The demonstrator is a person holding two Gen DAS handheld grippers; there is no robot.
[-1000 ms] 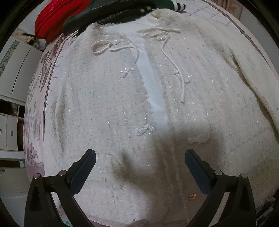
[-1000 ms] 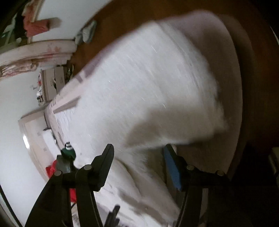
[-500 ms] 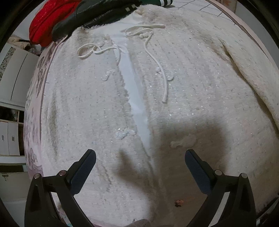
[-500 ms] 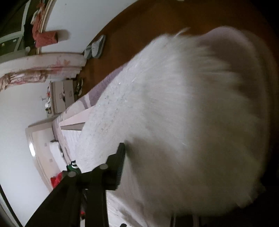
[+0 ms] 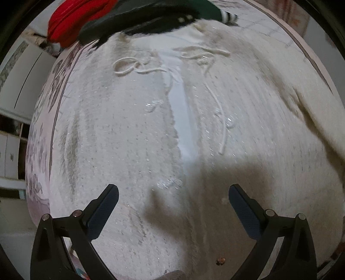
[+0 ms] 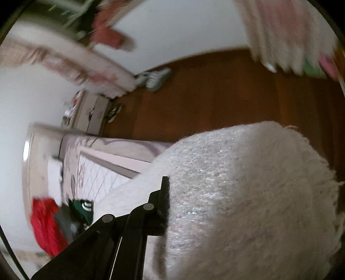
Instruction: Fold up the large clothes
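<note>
Lifted higher: right gripper (image 6: 170, 204) clamping white jacket (image 6: 248, 193) | left gripper (image 5: 172, 204) spread wide, hovering over jacket front

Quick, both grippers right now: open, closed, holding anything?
Left gripper: open, empty, above the white cardigan.
Right gripper: shut on the white cardigan, one finger hidden by fabric.

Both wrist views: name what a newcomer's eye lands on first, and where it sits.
A fuzzy white cardigan fills the left wrist view, spread flat with its drawstrings loose near the neck and the open left gripper hovering over its lower part. At its top edge lie a red garment and a dark one. In the right wrist view, a fold of the cardigan bulges over the right gripper, hiding one finger.
</note>
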